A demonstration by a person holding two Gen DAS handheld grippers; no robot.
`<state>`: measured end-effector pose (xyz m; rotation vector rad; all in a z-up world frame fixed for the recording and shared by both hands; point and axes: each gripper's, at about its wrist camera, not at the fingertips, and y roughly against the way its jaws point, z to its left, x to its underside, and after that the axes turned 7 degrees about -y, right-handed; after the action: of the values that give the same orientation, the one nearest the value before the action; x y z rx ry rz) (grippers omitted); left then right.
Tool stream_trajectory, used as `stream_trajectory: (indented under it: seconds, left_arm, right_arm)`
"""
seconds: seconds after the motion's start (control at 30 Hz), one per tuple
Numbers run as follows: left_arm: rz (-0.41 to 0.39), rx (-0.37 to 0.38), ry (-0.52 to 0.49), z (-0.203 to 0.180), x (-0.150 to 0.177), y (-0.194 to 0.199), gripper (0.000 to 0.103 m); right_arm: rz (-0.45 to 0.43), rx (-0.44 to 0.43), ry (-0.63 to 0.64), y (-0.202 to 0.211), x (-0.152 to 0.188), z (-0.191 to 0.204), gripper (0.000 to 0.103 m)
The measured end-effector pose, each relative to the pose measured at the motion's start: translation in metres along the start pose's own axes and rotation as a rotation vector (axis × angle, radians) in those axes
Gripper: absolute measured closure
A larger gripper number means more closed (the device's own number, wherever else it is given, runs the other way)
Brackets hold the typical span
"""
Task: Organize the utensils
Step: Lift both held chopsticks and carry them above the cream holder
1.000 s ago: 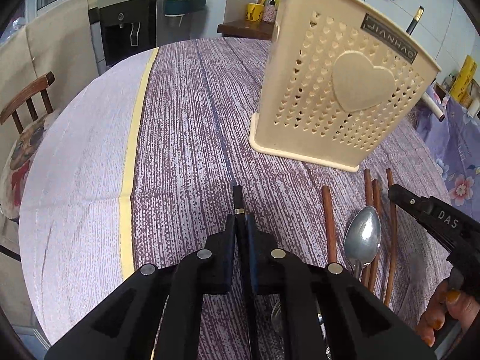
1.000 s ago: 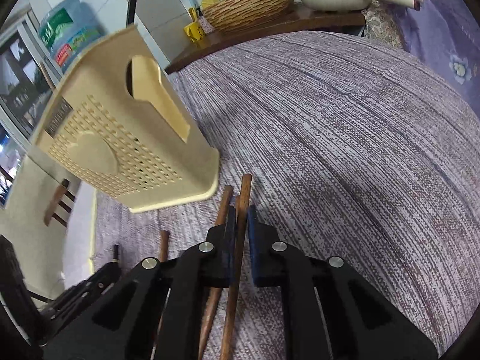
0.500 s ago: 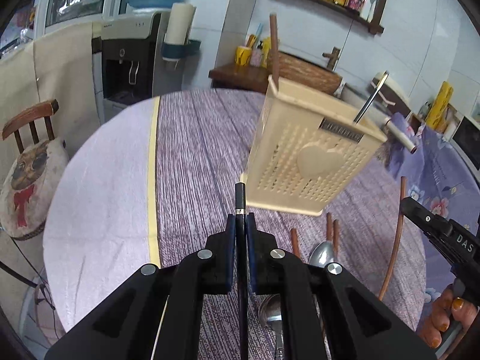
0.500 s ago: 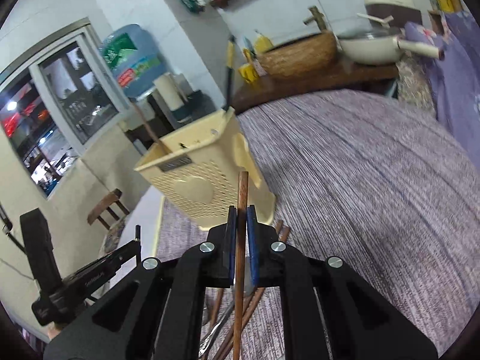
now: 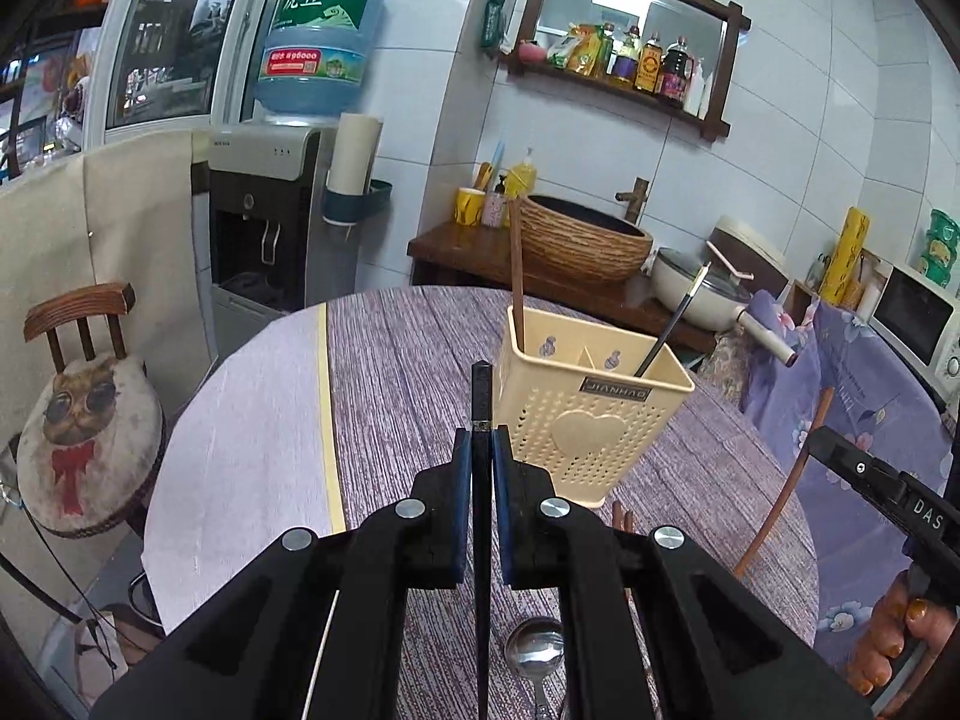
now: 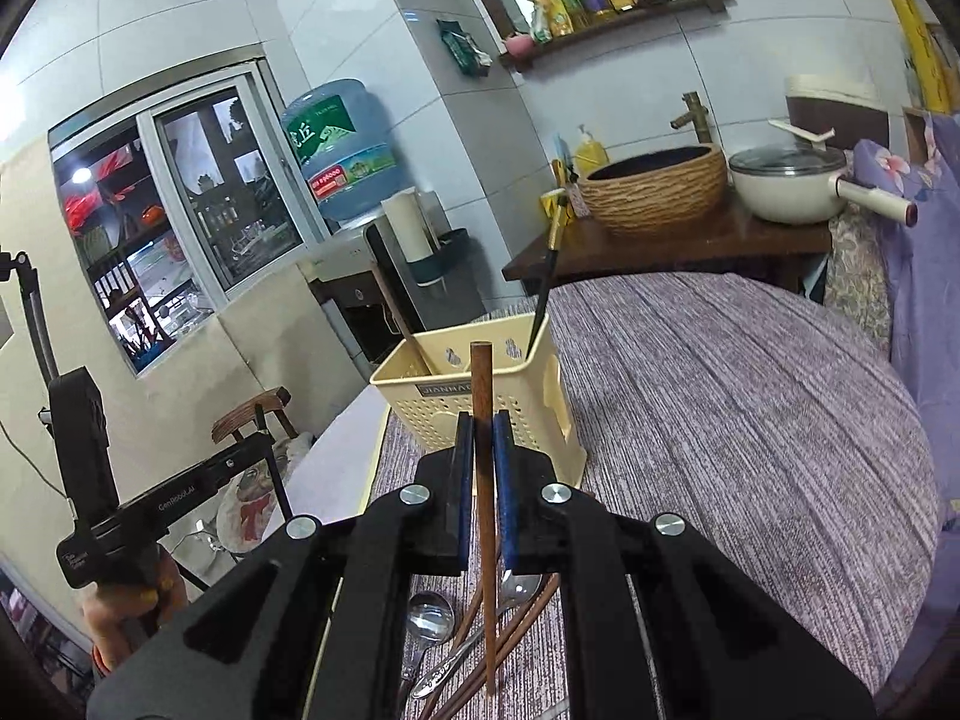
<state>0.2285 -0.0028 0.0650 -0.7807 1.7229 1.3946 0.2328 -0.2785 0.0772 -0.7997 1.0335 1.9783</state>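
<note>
Both tools have risen since earlier, left tool (image 5: 478,468) clamping black chopstick (image 5: 480,402), right tool (image 6: 482,450) clamping brown chopstick (image 6: 482,378); we count two sticks in holder (image 5: 591,414), spoons (image 6: 429,612) remaining on worktop (image 6: 750,396).

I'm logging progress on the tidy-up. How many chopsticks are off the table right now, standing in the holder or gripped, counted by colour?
Brown: 2, the standing brown chopstick in the holder and the held brown chopstick in the right gripper.
Black: 2, the standing black chopstick in the holder and the held black chopstick in the left gripper.
Total: 4.
</note>
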Motion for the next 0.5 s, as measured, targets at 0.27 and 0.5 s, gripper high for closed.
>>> stream_trajectory:
  seconds: [0.27, 0.5]
  left_arm:
    - [-0.041, -0.002, -0.011, 0.001, -0.011, 0.007, 0.095]
    - [-0.064, 0.003, -0.022, 0.001, -0.024, 0.01, 0.095]
  right_arm:
    - [-0.015, -0.012, 0.058, 0.003, -0.014, 0.014, 0.095]
    - [-0.009, -0.034, 0.079, 0.001, -0.028, 0.022, 0.095]
